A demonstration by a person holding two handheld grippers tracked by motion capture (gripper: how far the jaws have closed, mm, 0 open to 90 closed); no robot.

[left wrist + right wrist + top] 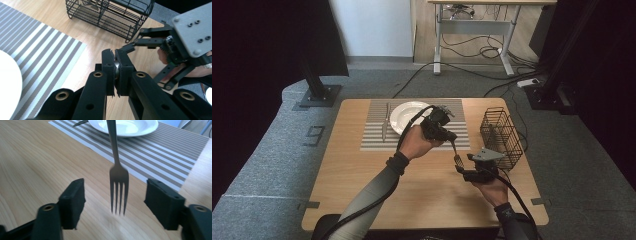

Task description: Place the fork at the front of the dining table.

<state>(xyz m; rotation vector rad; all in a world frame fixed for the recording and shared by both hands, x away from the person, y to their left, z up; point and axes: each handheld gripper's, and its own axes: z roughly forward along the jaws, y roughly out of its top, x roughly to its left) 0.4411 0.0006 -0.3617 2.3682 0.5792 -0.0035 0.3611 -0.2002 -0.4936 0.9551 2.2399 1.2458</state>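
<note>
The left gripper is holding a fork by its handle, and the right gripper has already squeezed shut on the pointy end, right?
Not quite. The left gripper does hold the fork by its handle, but the right gripper has not squeezed shut. The right gripper view shows the fork's prongs hanging between its two jaws with a clear gap on each side, so nothing is pressing on them yet.

On the table there are one fork (455, 152), one knife (385, 121), one plate (404, 115), one striped placemat (374, 135) and one wire basket (502, 137).
</note>
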